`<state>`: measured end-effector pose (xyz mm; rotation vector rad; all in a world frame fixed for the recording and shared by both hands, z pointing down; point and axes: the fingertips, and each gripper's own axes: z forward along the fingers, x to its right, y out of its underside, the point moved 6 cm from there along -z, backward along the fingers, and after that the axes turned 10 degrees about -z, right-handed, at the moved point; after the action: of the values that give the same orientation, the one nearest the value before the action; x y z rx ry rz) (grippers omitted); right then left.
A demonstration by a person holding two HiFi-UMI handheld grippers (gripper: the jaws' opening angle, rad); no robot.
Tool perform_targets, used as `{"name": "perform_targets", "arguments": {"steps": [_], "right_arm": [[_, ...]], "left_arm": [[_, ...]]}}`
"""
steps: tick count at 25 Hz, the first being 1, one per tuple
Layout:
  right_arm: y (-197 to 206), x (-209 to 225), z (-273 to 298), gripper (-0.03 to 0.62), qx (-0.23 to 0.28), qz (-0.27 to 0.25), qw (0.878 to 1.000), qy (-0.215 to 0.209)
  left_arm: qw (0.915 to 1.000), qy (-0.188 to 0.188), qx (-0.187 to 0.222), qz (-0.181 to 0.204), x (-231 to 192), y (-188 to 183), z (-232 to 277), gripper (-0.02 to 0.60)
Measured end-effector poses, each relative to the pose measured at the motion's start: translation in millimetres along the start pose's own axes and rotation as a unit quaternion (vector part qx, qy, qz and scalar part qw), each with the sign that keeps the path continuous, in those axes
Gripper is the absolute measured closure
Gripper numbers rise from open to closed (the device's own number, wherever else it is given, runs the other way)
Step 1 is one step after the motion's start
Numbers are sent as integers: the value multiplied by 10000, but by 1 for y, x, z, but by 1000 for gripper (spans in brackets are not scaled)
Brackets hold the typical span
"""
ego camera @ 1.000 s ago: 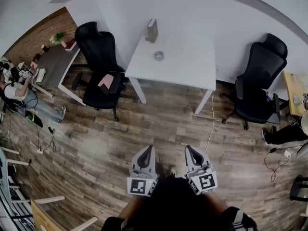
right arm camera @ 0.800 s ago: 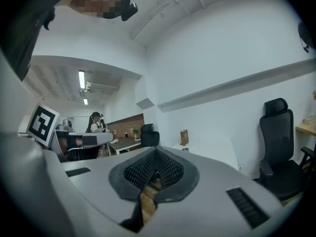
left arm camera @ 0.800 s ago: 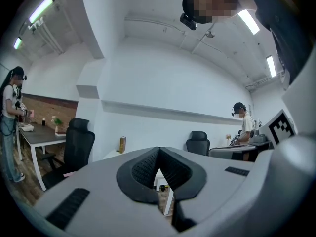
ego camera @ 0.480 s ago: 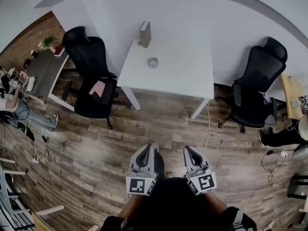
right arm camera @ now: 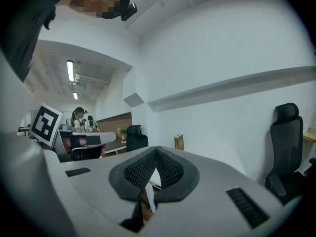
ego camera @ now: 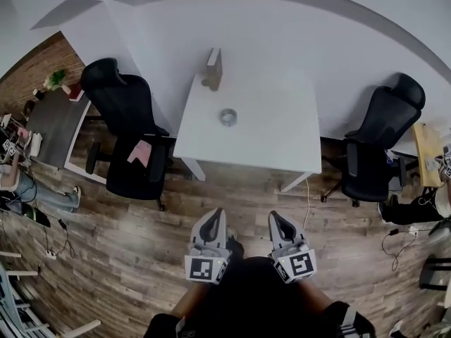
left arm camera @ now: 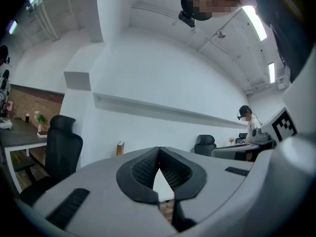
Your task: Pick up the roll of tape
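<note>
The roll of tape, a small grey ring, lies flat near the middle of the white table in the head view. My left gripper and right gripper hang side by side low in that view, over the wooden floor and well short of the table. Both are shut with nothing held. In the left gripper view the jaws meet at their tips; the right gripper view shows the same. Neither gripper view shows the tape.
A brown book stands upright at the table's far left corner, also in the gripper views. Black office chairs flank the table. A dark desk and seated person are far left.
The table and tape have come nearer and lower in the head view as the person walks toward them. Both grippers stay shut in the same place in front of the body.
</note>
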<state>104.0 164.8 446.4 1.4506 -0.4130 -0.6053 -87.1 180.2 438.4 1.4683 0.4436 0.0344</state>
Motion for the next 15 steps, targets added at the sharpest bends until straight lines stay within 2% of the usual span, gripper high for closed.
{"name": "perform_targets", "arguments": {"steps": [4,6,15], "right_arm": [[-7,1,46,580,9,85,9999,88],[-10,3,64,580,42,96,9999,124],[-6,18,124,580,-41,99,9999,131]], "left_arm": [[9999,58,19,-125,-36,-15,30,558],[10000,67,-36,-57,-51,-17,41,558],[9999,54,-89,-39,-89,-21,87,558]]}}
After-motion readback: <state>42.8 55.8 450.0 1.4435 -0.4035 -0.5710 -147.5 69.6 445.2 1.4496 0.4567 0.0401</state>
